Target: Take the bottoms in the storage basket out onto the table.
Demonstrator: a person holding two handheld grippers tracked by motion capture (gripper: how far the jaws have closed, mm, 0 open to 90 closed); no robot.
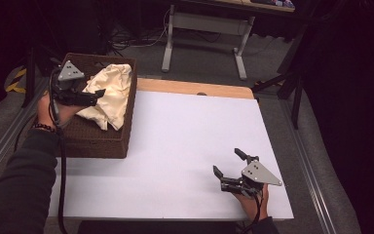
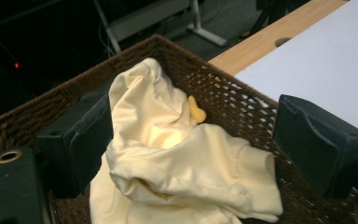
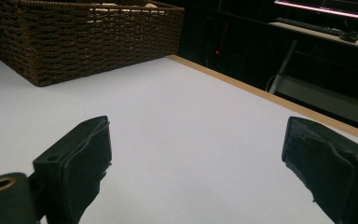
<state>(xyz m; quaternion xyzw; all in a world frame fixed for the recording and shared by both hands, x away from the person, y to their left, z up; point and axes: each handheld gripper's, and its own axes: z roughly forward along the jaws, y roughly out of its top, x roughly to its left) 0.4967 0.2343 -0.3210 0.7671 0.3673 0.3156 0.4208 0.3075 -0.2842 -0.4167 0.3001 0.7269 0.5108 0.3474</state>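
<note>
A white bench carries a wicker basket holding cream cloth; left tool spread over it, right tool apart, well clear.

A crumpled cream cloth is lying bunched inside a dark brown woven basket, its folds rising above the rim. The basket is sitting at the worktop's far-left corner.

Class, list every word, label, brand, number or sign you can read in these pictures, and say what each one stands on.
None can be read: the basket, the cloth, the table and both grippers, left and right, carry no readable text. The monitor behind is too blurred.
</note>
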